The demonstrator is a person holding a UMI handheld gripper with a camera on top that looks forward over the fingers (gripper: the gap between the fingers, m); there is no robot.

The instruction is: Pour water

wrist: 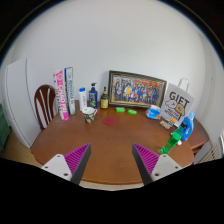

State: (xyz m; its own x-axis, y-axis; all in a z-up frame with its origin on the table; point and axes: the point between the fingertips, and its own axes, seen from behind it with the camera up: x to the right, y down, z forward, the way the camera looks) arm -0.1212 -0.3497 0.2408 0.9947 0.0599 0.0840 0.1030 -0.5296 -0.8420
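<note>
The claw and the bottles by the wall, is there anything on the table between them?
No. In the gripper view, only bare brown table lies between the open claw and the bottles; a small cup sits beside them.

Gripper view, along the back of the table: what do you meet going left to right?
Wooden chair → pink book → white bottle → framed picture → white gift bag.

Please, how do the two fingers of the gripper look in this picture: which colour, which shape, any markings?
The gripper shows two fingers. Each finger is a pointed, wedge-like piece with a dark outer body, and each bears a magenta pad on its inner face. The pads have fine ridges, like stripes. No cables, labels or sleeve are visible. The fingers stand apart over the brown table.
</note>
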